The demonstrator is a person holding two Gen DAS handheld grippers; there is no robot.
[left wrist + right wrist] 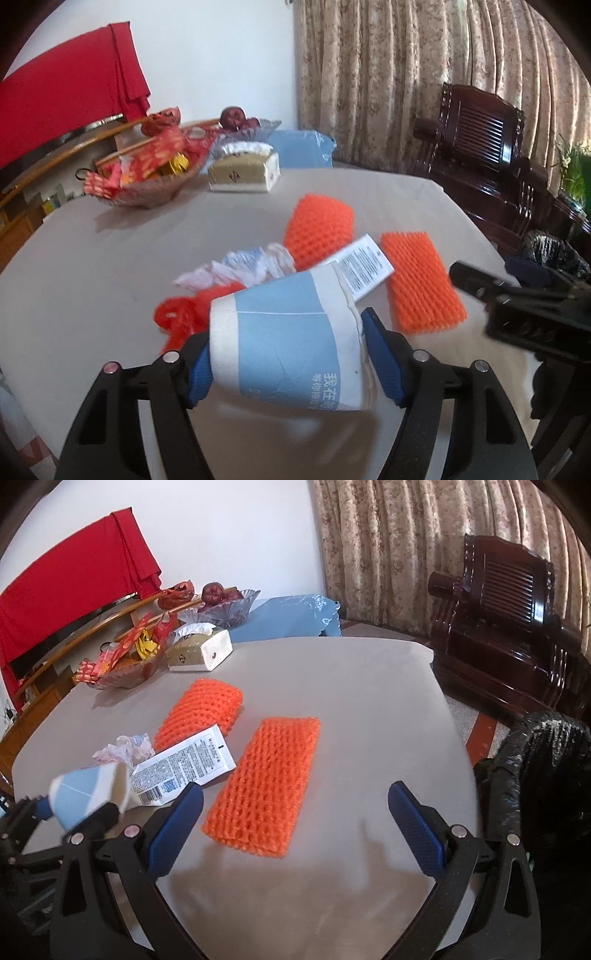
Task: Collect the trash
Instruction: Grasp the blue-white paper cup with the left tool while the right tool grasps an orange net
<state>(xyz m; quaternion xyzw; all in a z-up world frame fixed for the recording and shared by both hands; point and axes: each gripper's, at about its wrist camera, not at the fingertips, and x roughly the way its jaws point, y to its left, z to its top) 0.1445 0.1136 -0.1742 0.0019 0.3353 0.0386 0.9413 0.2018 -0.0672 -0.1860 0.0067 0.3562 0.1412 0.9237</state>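
My left gripper is shut on a blue-and-white paper cup, lying sideways between the blue pads just above the grey table. The cup also shows at the right wrist view's left edge. Behind it lie a crumpled white wrapper, a red plastic scrap, a white printed packet and two orange foam nets. My right gripper is open and empty over the near net. Its black body sits to the right in the left wrist view.
A black-bagged bin stands off the table's right edge. At the back left are a basket of sweets, a tissue box and a glass fruit bowl. Dark wooden chairs line the curtain.
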